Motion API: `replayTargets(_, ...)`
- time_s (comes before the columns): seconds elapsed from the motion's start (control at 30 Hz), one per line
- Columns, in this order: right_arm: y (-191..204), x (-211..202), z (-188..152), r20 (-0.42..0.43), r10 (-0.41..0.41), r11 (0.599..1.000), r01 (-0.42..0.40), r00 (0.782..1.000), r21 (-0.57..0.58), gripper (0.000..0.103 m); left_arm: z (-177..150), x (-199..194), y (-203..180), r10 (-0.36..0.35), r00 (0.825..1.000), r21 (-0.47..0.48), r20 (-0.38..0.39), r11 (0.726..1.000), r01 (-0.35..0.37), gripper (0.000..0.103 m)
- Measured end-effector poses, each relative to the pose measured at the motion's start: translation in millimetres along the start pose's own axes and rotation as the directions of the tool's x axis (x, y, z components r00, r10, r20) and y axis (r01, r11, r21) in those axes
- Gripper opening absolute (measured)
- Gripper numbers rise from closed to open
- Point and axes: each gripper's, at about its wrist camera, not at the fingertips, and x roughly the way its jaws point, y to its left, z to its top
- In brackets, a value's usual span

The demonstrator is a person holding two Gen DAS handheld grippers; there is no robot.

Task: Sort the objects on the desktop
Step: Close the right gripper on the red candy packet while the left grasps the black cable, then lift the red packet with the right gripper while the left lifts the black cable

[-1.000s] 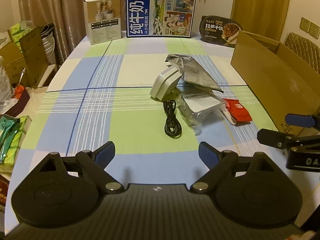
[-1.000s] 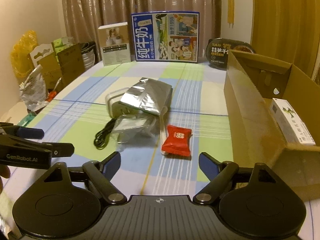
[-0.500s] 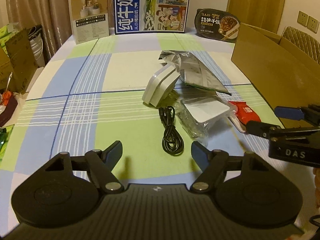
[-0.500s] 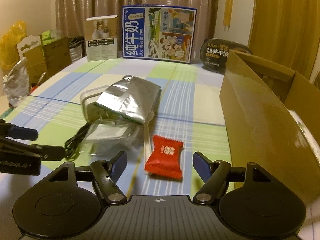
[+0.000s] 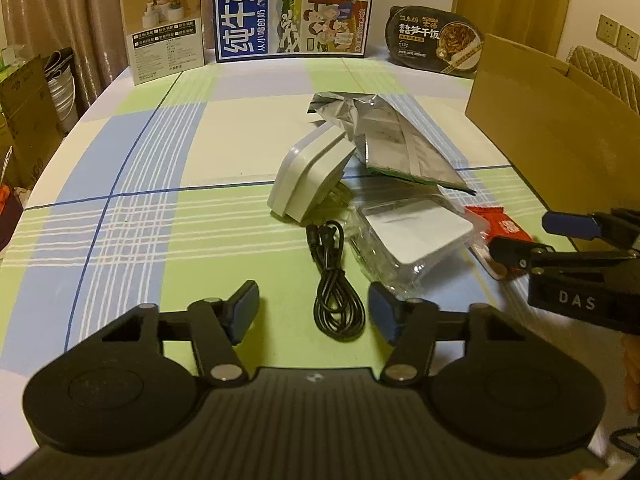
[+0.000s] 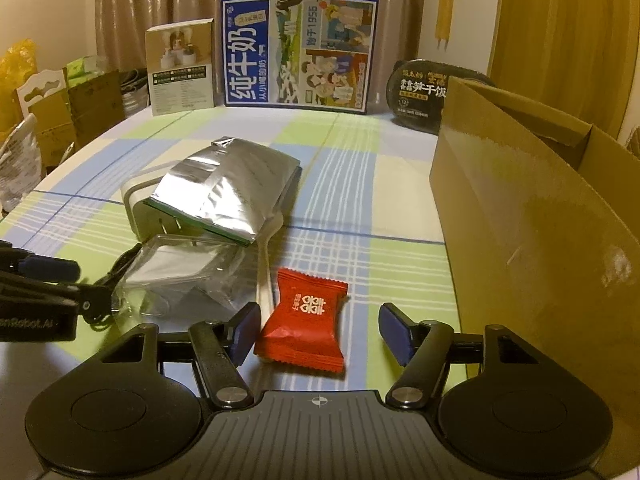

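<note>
A pile lies mid-table: a black coiled cable (image 5: 335, 280), a white adapter (image 5: 310, 172), a silver foil pouch (image 5: 396, 144), a clear-bagged white box (image 5: 416, 236) and a red candy packet (image 6: 306, 318). My left gripper (image 5: 314, 314) is open, its fingers either side of the cable's near end. My right gripper (image 6: 320, 330) is open with the candy packet lying between its fingers. The candy also shows in the left wrist view (image 5: 502, 226), partly behind the right gripper (image 5: 520, 240). A white plastic spoon (image 6: 266, 264) lies beside the candy.
An open cardboard box (image 6: 532, 216) stands along the table's right side. At the back stand a blue milk carton box (image 5: 294, 8), a small product box (image 5: 164, 24) and a black rice-meal tub (image 5: 434, 42). Cartons and bags crowd the floor at left (image 6: 52, 120).
Both grippers have moved forward and lower toward the pile. The cable now sits between the left fingers and the candy between the right fingers.
</note>
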Motion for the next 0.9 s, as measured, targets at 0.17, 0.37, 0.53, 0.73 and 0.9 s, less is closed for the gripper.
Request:
replayTargets(0.17,-1.9,4.6,-1.5,-0.012,0.001,1.000,-0.001,1.000,0.010,0.063,3.9,9.7,-0.6,-0.011,1.000,-0.009,0.000,1.000,0.011,0.045)
replayTargets(0.37,-3.4,8.3,-1.1,-0.020,0.012,1.000,-0.012,1.000,0.021,0.058,7.2,16.0,-3.7,0.003,1.000,0.009,0.004,1.000,-0.003,0.027)
replayTargets(0.53,-2.6,10.2,0.6,-0.037,0.036,0.999,-0.035,0.999,0.031,0.039,6.9,13.8,-2.9,0.007,1.000,0.005,-0.006,1.000,-0.007,0.018)
replayTargets(0.73,0.6,-0.4,-2.4,-0.046,0.052,0.998,-0.051,0.998,0.030,0.027,-0.3,4.5,-3.8,0.006,1.000,0.011,-0.022,1.000,-0.006,0.017)
replayTargets(0.9,2.5,-27.5,-15.5,-0.071,0.083,0.996,-0.080,0.994,0.046,0.025,-17.9,-15.7,-10.9,-0.006,0.999,0.013,-0.044,1.000,0.007,0.017)
